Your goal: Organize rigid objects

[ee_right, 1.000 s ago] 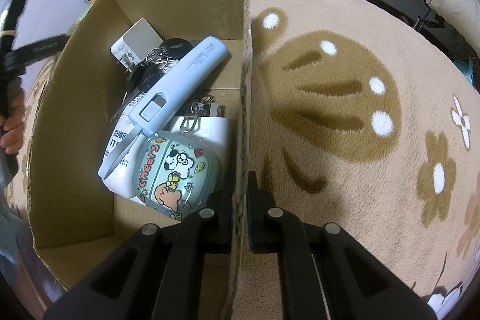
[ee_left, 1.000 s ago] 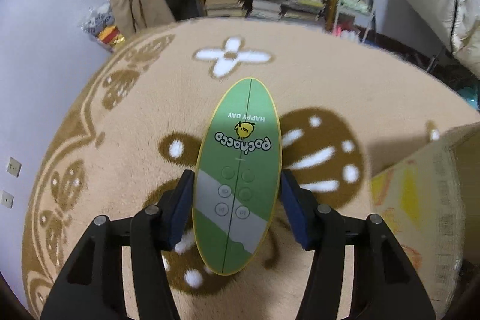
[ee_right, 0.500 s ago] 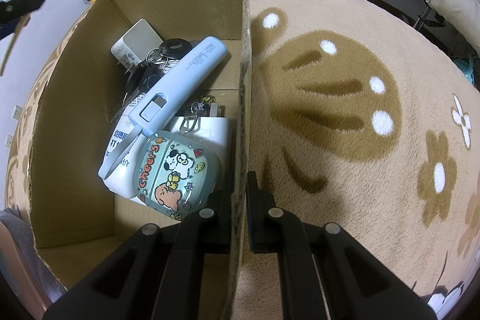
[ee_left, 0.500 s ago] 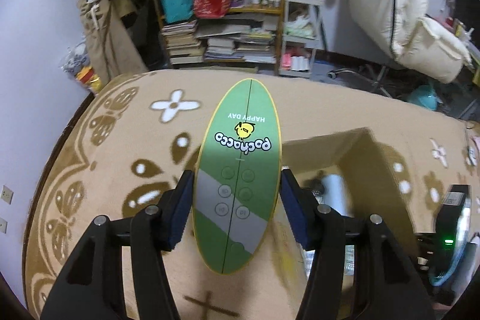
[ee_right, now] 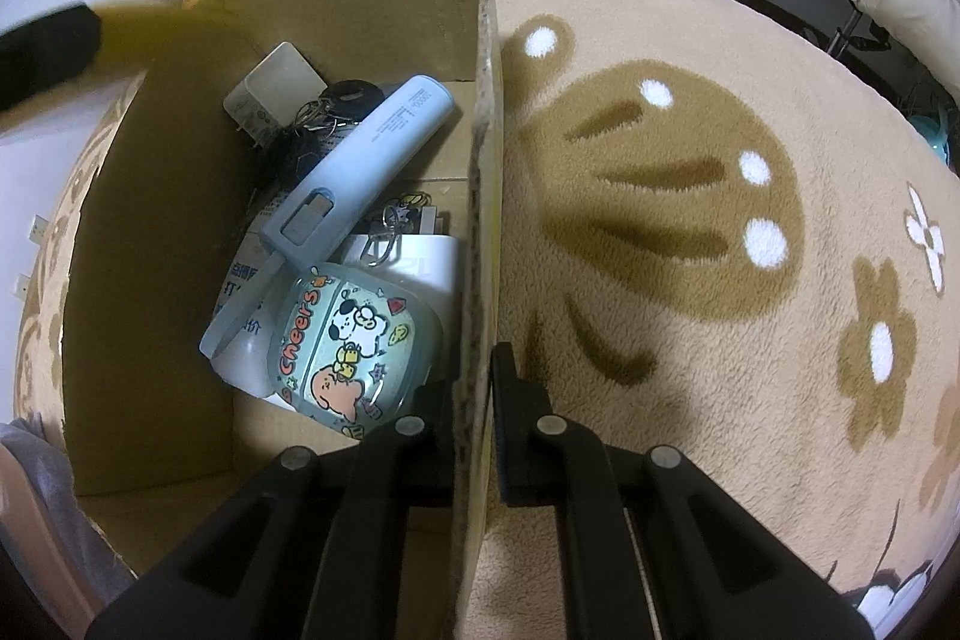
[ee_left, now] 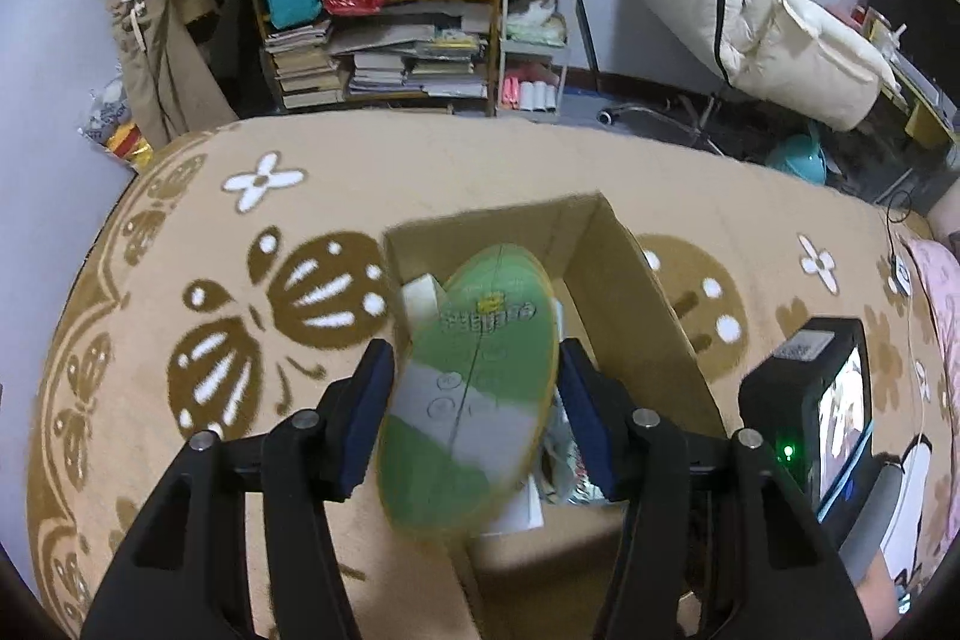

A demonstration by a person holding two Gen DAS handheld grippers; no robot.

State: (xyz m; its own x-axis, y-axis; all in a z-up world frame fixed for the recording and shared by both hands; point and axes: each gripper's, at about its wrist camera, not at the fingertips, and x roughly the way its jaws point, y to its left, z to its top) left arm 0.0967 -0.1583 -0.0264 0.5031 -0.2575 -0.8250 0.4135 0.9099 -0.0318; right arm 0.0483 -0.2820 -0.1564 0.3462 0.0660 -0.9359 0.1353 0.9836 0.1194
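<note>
Green board (ee_left: 474, 388) now blurred, tilted over box (ee_right: 384, 10); left gripper (ee_left: 477, 418) spread; right gripper (ee_right: 474, 400) clamps box wall

Both grippers are showing matte black angular frames with round silver screws, the left gripper (ee_left: 477, 418) wearing blue pads (ee_left: 369, 415) on its fingers, the right gripper (ee_right: 477, 403) wearing black ones, and a grey sleeve (ee_right: 36, 466) is edging in.
</note>
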